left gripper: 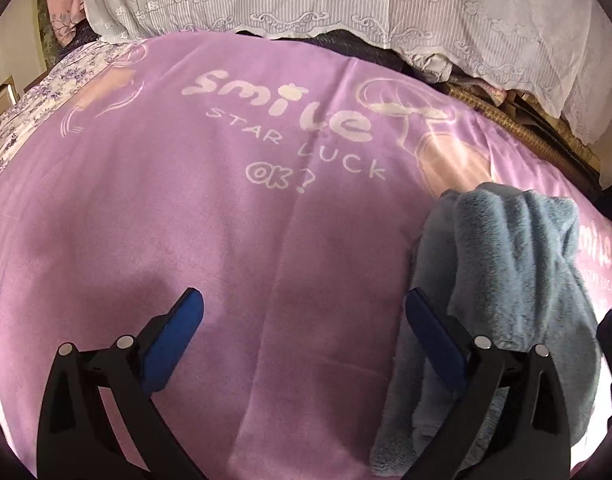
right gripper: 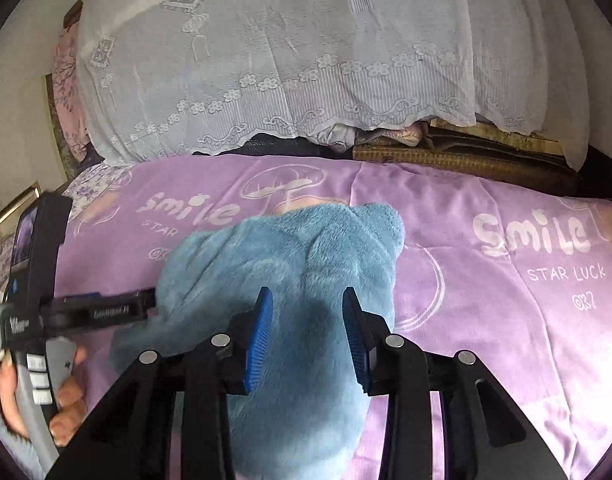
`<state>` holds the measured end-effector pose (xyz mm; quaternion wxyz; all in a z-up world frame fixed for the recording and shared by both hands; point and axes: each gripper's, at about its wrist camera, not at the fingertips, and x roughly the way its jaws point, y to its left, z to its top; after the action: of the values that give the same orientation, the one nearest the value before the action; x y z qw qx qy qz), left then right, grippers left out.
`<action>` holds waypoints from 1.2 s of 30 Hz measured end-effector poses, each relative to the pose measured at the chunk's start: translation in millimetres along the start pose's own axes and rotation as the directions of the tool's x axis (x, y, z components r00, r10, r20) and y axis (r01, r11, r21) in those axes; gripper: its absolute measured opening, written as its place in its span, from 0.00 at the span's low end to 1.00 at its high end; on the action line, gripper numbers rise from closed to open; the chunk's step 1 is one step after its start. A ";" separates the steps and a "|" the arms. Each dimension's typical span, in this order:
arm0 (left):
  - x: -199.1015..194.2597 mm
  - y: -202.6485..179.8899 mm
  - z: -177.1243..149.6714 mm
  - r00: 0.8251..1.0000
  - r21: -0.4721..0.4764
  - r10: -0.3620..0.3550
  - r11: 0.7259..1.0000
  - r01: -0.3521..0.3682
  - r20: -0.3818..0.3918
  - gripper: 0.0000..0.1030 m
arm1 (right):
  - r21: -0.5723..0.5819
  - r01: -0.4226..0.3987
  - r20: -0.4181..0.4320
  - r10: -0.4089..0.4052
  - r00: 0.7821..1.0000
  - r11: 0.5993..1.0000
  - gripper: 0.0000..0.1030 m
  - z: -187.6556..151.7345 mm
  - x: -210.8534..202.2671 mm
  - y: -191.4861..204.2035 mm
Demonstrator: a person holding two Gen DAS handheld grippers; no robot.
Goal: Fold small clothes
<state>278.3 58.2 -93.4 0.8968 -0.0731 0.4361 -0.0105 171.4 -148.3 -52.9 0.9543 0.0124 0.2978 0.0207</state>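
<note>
Right wrist view: blue fleece garment (right gripper: 290,280) lies bunched in a mound on the purple blanket (right gripper: 485,320) that covers the bed, roughly mid-width and toward the near edge. Right claw (right gripper: 307,338) hangs over the mound, blue pads parted to a medium gap; fleece shows between them but I see no pinch, so it holds nothing. Left claw (right gripper: 146,302) enters from the left side, tip at the garment's left margin; whether it touches is not clear from here.

Left wrist view: left claw (left gripper: 304,344) stands wide, only blanket between its pads, with the garment just to the right of its right finger (left gripper: 433,340).

Handling judgement: thick plush pile, light, fully limp. It should drape and sag when lifted, and will not hold a crease firmly. Not fragile. Pile may slip a little between pads unless a full fold of cloth is taken.

Grip points: hems or corners, not the puffed middle. Edges are buried in the heap, so the mound probably needs spreading flat first.

White lace cover (right gripper: 306,60) hangs along the far edge of the bed, well apart.
</note>
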 end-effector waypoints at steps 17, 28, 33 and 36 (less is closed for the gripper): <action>21.0 -7.1 -7.2 0.989 0.028 -0.101 0.994 0.104 -0.105 0.96 | 0.076 0.009 0.006 -0.010 1.000 0.997 0.77 -32.5 -3.2 -18.4; 17.9 4.6 -1.2 0.888 -0.133 -0.436 0.898 0.419 -0.144 0.96 | 0.507 -0.261 -0.014 0.311 0.950 0.821 0.88 -34.9 17.2 -91.6; -5.8 6.9 3.1 0.848 -0.132 -0.526 0.847 0.515 -0.065 0.96 | 0.571 -0.301 -0.020 0.379 0.925 0.764 0.90 -34.2 37.2 -92.6; 10.7 -15.4 -3.3 0.827 -0.105 -0.538 0.843 0.527 -0.166 0.96 | 0.601 -0.317 -0.021 0.411 0.911 0.733 0.91 -36.0 47.2 -93.9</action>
<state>283.0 41.7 -101.6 0.8103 -0.2148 0.4818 -0.2552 192.7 -239.5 -112.7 0.8548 0.3621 0.3532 0.1157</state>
